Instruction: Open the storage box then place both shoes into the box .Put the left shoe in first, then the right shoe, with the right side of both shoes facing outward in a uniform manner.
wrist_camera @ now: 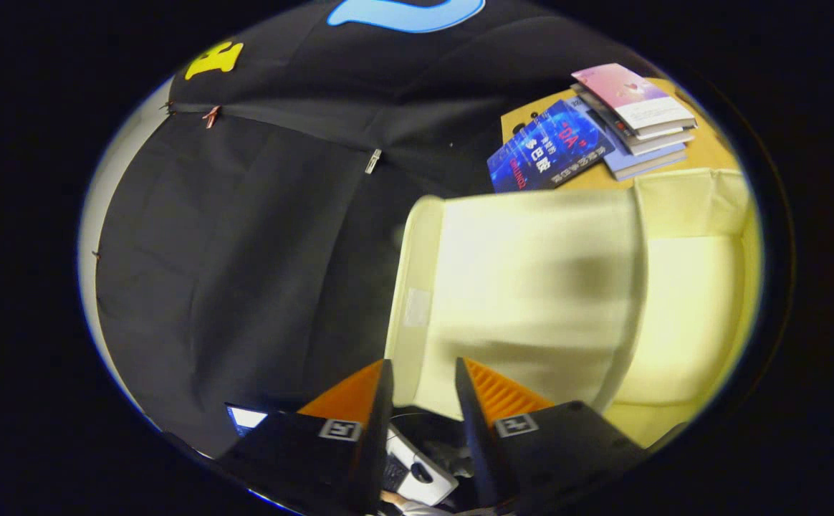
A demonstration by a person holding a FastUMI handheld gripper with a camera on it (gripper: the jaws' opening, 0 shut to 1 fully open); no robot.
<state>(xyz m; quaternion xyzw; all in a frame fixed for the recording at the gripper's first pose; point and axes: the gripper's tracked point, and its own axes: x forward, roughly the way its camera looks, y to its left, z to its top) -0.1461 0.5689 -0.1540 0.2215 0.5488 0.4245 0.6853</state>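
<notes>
The gripper looks out along its two wedge-shaped fingers, which taper to thin tips and carry ribbed inner faces. Each finger base bears one small square printed marker. The fingers stand a narrow gap apart with nothing between them; the lower edge of the box shows through the gap just beyond the tips.

The box is the pale cream thing right ahead of the fingers. Its surface looks smooth and plastic-like, with rounded corners and a broad flat panel facing the camera; the panel is motion-blurred, with a soft dark smudge near its middle. A second cream part sits just beside the panel on the far side, meeting it along a curved seam. Whether the panel is a raised lid or a wall cannot be told. One small pale sticker sits on the rim nearest the cloth wall.

Beyond the box lies a tan table with a stack of books, roughly five: a glossy blue one leaning at the front and a pink-covered one on top.

Below the fingers, one white device with a dark round button rests low down, partly hidden.
</notes>
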